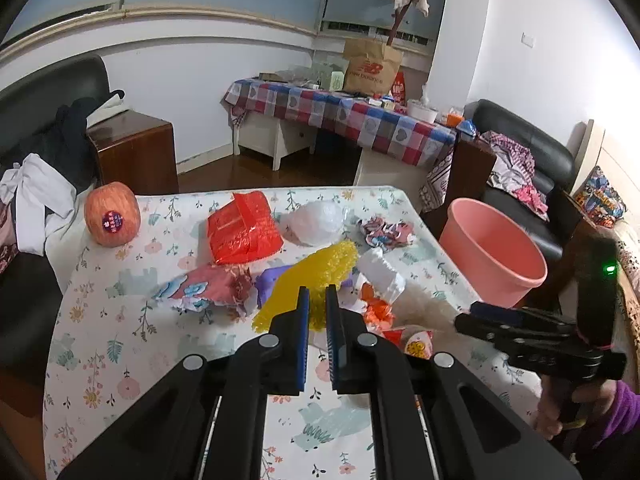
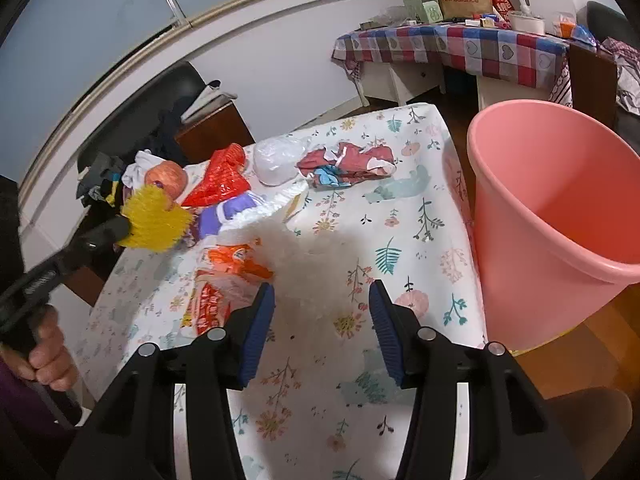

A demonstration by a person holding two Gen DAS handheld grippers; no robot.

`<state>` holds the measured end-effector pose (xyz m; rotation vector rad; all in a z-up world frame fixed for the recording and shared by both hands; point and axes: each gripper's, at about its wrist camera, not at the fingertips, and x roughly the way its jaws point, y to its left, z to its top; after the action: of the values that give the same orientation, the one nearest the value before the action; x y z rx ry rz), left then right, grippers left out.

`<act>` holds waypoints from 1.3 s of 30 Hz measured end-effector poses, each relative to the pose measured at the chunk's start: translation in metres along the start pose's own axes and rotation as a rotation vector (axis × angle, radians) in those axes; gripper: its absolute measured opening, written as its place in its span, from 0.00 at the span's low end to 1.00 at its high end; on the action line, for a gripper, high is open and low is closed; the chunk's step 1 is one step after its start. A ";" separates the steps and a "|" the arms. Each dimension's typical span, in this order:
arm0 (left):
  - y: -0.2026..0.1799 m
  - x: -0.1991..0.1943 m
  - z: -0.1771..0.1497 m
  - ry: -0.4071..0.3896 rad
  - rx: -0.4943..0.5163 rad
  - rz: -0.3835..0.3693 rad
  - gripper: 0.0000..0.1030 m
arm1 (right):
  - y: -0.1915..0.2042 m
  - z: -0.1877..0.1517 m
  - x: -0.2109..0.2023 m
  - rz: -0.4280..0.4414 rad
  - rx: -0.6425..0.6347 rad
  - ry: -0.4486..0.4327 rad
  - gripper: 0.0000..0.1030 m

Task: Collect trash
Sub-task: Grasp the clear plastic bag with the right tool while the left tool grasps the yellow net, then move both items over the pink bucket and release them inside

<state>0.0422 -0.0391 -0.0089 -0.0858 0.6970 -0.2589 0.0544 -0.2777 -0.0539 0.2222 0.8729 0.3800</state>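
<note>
Left wrist view: left gripper [image 1: 316, 300] clamped on yellow ribbed plastic wrap [image 1: 316, 272], lifted above floral tablecloth [image 1: 120, 320]. Right gripper [image 2: 322, 300] half open, nothing clearly gripped; blurred translucent film beneath it. Crumpled wrappers, red crinkly bag [image 1: 244, 228] mid-table. Smooth pink bucket [image 2: 560, 216] beside table edge. Far: brown paper bag [image 1: 370, 66], "new balance".

The left gripper [image 1: 317, 300] is sitting at six o'clock, its blue pads pinching the near end of a yellow bubble wrap piece [image 1: 316, 276] that is lying on the floral table [image 1: 120, 340]. An apple [image 1: 112, 214] is resting at ten o'clock. A red wrapper [image 1: 242, 229] is lying at eleven o'clock. A pink bucket [image 1: 494, 252] is standing at two o'clock, beyond the table edge. The right gripper [image 1: 484, 312] is hovering at three o'clock.
</note>
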 end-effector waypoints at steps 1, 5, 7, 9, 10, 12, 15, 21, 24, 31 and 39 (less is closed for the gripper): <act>0.000 -0.001 0.000 -0.003 -0.002 -0.004 0.07 | 0.000 0.001 0.002 0.003 0.004 0.005 0.48; -0.002 -0.003 0.002 -0.010 -0.005 -0.017 0.07 | -0.001 0.001 0.008 0.031 0.012 0.031 0.39; -0.002 -0.004 0.002 -0.011 -0.007 -0.020 0.07 | 0.003 0.000 0.009 0.038 0.005 0.038 0.29; -0.003 -0.004 0.001 -0.013 -0.009 -0.022 0.07 | 0.005 -0.001 0.007 0.038 -0.005 0.035 0.25; -0.003 -0.005 0.001 -0.014 -0.010 -0.023 0.07 | 0.006 -0.002 0.005 0.043 -0.005 0.031 0.24; -0.003 -0.006 0.001 -0.015 -0.011 -0.026 0.07 | 0.007 -0.004 0.000 0.045 -0.007 0.020 0.23; -0.005 -0.009 0.002 -0.025 -0.009 -0.030 0.07 | 0.009 -0.006 -0.010 0.042 -0.014 -0.003 0.23; -0.009 -0.017 0.008 -0.062 -0.018 -0.051 0.07 | 0.011 -0.004 -0.039 0.013 -0.033 -0.104 0.23; -0.014 -0.021 0.013 -0.085 -0.018 -0.066 0.07 | 0.011 -0.001 -0.051 0.000 -0.037 -0.147 0.23; -0.037 -0.024 0.029 -0.128 0.014 -0.115 0.07 | 0.008 0.006 -0.076 -0.065 -0.043 -0.254 0.23; -0.076 -0.017 0.049 -0.161 0.064 -0.191 0.07 | -0.012 0.014 -0.096 -0.142 0.000 -0.327 0.23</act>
<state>0.0458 -0.1084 0.0518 -0.1115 0.5199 -0.4517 0.0120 -0.3287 0.0177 0.2144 0.5628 0.2035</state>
